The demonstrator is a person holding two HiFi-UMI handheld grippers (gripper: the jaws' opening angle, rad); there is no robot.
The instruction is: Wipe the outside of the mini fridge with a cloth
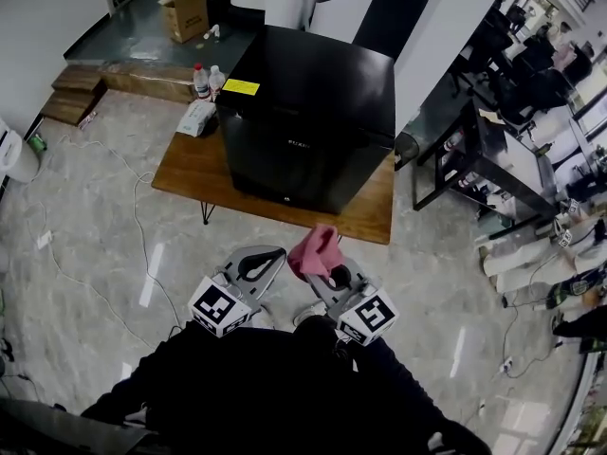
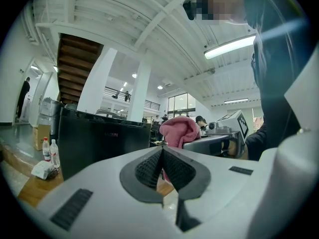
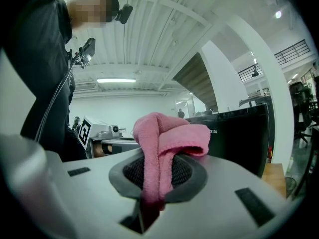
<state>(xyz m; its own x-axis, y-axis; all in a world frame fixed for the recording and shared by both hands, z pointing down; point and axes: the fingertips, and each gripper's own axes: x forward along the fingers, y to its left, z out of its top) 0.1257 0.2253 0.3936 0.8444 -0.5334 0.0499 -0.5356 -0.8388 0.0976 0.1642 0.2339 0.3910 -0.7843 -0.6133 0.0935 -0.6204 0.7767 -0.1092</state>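
A black mini fridge (image 1: 308,117) stands on a low wooden table (image 1: 194,172); it also shows in the left gripper view (image 2: 99,141) and the right gripper view (image 3: 239,136). My right gripper (image 1: 327,275) is shut on a pink cloth (image 1: 315,251), which bunches up above its jaws (image 3: 167,143). The left gripper (image 1: 258,265) is shut with nothing in it, its pads (image 2: 149,167) pressed together. Both grippers hang side by side in front of the table, short of the fridge's front. The cloth (image 2: 178,131) appears beyond the left jaws.
Two water bottles (image 1: 207,81) and a white pack (image 1: 196,118) sit on the table left of the fridge. A cardboard box (image 1: 185,13) stands behind, a dark side table (image 1: 493,154) to the right. Cables trail over the tiled floor (image 1: 95,245).
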